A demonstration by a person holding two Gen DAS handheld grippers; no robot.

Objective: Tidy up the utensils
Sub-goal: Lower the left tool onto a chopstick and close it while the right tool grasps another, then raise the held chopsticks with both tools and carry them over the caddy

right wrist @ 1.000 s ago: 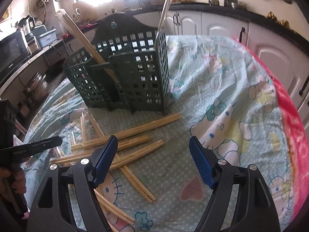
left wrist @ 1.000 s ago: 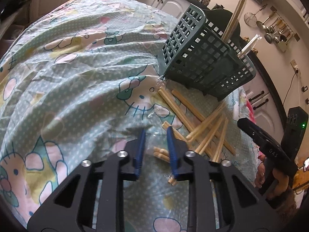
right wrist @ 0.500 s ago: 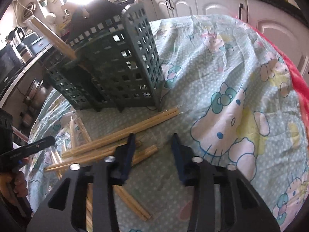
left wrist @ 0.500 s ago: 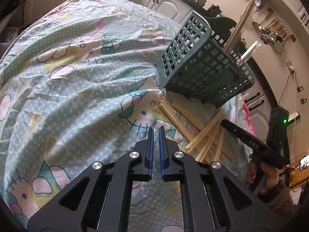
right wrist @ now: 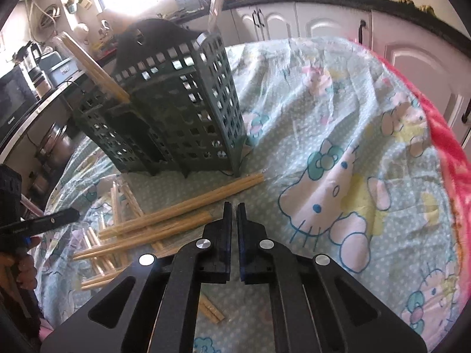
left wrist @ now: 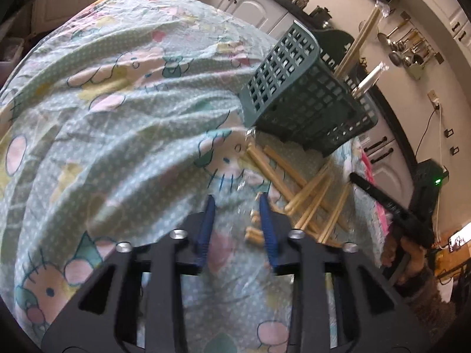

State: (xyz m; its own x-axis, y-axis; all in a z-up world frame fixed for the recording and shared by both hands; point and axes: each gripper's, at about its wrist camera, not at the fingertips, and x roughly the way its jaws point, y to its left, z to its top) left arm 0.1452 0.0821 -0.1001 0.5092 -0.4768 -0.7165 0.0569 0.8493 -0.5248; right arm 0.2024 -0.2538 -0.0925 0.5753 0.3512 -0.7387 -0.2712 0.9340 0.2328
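Holding both tools low over the cloth (right wrist: 338,123), I have just opened my left gripper (left wrist: 237,206) a little, nothing between its blue pads. My right gripper (right wrist: 234,210) has closed nearly tight, seemingly on nothing. Wrapped chopsticks (right wrist: 182,209) lie scattered left of centre, below the green basket (right wrist: 176,111).

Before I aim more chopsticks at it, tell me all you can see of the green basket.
The green basket is dark green plastic with square-grid walls, split into compartments of differing heights. It stands upright on short feet on the cartoon-print cloth. Wooden chopsticks lean out of a lower compartment; a clear-wrapped utensil sticks up behind. Loose chopsticks lie by its base.
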